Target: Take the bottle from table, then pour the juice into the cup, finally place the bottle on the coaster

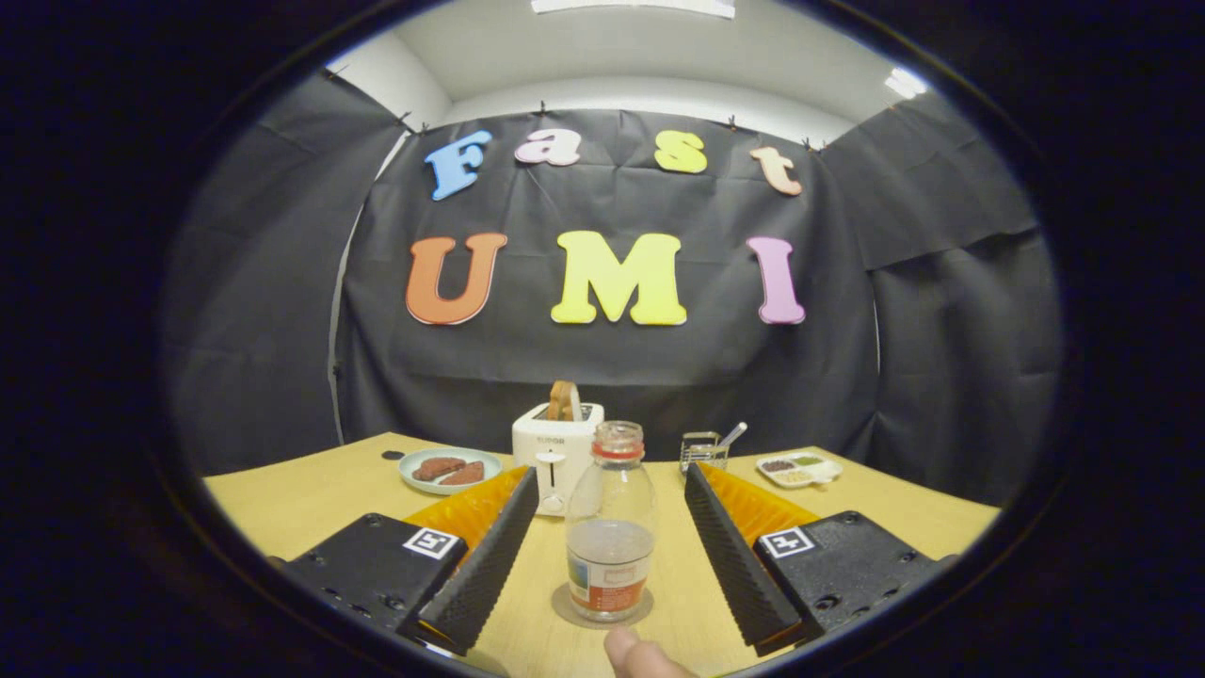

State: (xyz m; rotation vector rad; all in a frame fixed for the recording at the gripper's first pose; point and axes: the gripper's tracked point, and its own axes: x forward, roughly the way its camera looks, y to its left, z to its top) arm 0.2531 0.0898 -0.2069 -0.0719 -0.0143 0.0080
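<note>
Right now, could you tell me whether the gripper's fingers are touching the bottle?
Apart. The gripper view shows the gripper open, bare table visible between each finger and the bottle standing on the coaster.

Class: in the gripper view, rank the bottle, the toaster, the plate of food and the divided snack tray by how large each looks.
1. bottle, between the open fingers of the gripper, nearest the camera.
2. toaster.
3 and 4. plate and snack tray look alike, so no ranking. Nearness inflates the bottle.

bottle [610,527]: clear glossy plastic, paper label
desk [311,499]: pale matt wood grain
toaster [555,450]: smooth glossy plastic
tool [610,556] fingers [490,565]: ribbed, spread wide
</note>
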